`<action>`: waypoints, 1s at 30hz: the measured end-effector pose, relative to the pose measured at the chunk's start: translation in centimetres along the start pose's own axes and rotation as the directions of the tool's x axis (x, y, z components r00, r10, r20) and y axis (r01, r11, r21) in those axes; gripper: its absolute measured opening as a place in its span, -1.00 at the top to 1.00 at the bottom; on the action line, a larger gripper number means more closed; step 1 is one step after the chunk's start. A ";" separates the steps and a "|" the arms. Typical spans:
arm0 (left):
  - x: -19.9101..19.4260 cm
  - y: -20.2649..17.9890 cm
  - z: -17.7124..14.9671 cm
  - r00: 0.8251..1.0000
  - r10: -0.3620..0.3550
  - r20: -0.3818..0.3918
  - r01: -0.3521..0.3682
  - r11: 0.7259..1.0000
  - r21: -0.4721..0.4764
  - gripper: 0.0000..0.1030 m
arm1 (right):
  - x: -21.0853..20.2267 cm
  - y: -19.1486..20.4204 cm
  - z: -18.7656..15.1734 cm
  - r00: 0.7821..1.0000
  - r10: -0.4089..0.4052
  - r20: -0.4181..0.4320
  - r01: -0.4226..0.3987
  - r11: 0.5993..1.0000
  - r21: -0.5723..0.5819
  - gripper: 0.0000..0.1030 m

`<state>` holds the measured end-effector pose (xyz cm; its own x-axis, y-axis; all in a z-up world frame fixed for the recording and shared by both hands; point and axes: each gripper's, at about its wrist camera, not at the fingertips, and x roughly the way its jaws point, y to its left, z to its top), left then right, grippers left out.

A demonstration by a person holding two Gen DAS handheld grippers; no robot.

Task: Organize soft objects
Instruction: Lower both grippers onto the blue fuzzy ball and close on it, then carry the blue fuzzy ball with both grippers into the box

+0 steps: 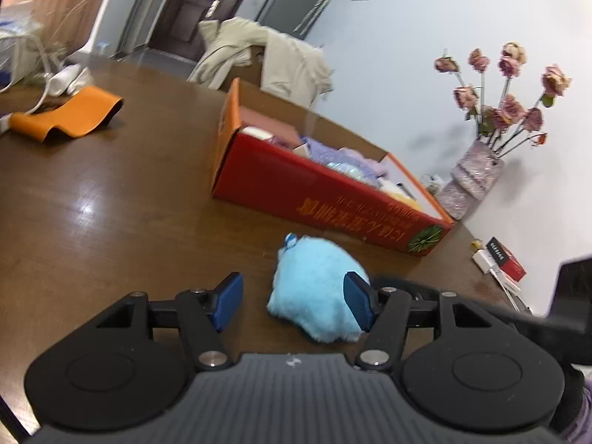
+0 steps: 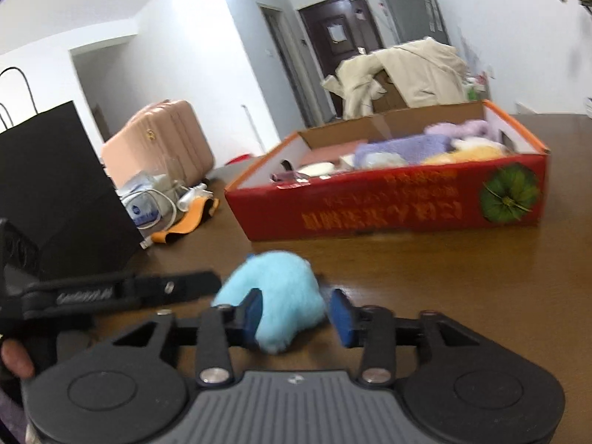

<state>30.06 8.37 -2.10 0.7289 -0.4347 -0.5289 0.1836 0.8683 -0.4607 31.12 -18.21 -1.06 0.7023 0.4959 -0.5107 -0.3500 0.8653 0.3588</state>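
Left gripper (image 1: 294,303) jaws wide apart, gripping nothing; blue plush toy (image 1: 318,288) lies on the table (image 1: 92,203) between the pads, off-centre toward the right pad, which overlaps it. Right gripper (image 2: 298,318) also spread wide, plush (image 2: 273,296) sits between its pads, left pad against the fur, no squeeze visible. Beyond the toy, red cardboard box (image 1: 318,196) lies open-topped, already holding purple, yellow and white soft items (image 2: 407,148). Orange strap (image 1: 70,114) toward the table's far left edge. Vase of dried roses (image 1: 477,174) at the far right corner by the wall.
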 end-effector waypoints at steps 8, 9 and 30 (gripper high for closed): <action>0.1 -0.6 -1.4 0.999 -0.012 -0.041 0.010 0.999 -0.041 0.06 | 5.0 -1.8 2.1 0.996 0.079 -0.044 -0.074 0.992 0.104 0.17; 0.3 -0.5 -1.3 0.999 -0.010 -0.034 0.008 0.999 -0.050 0.09 | 5.1 -1.9 2.0 0.994 0.094 -0.048 -0.088 0.989 0.117 0.17; -1.7 -5.4 -3.4 0.996 -0.090 -0.021 0.090 0.996 0.005 0.45 | -4.6 -1.1 -2.7 0.998 0.043 0.038 -0.049 0.980 0.191 0.42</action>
<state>25.56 3.64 -1.16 0.6956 -0.5162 -0.4997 0.2517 0.8265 -0.5035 26.62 -21.27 -1.24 0.7096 0.5292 -0.4652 -0.2589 0.8099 0.5264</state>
